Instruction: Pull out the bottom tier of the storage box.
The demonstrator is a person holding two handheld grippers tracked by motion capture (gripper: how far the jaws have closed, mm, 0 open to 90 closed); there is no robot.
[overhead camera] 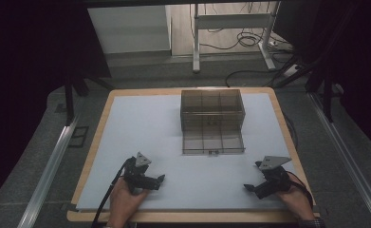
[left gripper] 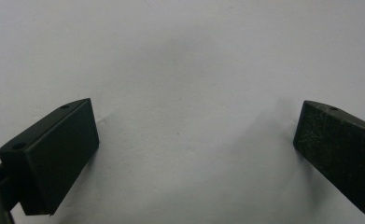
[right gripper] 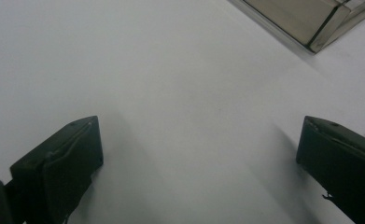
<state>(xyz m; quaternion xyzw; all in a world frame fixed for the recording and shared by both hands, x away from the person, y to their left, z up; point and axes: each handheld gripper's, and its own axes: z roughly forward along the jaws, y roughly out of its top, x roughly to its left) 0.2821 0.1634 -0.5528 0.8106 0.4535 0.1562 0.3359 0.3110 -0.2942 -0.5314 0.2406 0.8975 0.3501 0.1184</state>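
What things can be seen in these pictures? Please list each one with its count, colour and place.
box: one, clear brownish plastic with compartments, far middle of the mat.
mat: one, pale blue-white, covering the table.
table: one, light wood, edge showing around the mat.
metal frame: one, white, on the floor beyond the table.
left gripper: one, black, near left, open.
right gripper: one, black, near right, open.
hands: two, at the near edge.

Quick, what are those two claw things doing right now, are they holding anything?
Left gripper: open, holding nothing, jaws wide apart over the white sheet.
Right gripper: open, holding nothing, short of the clear box.
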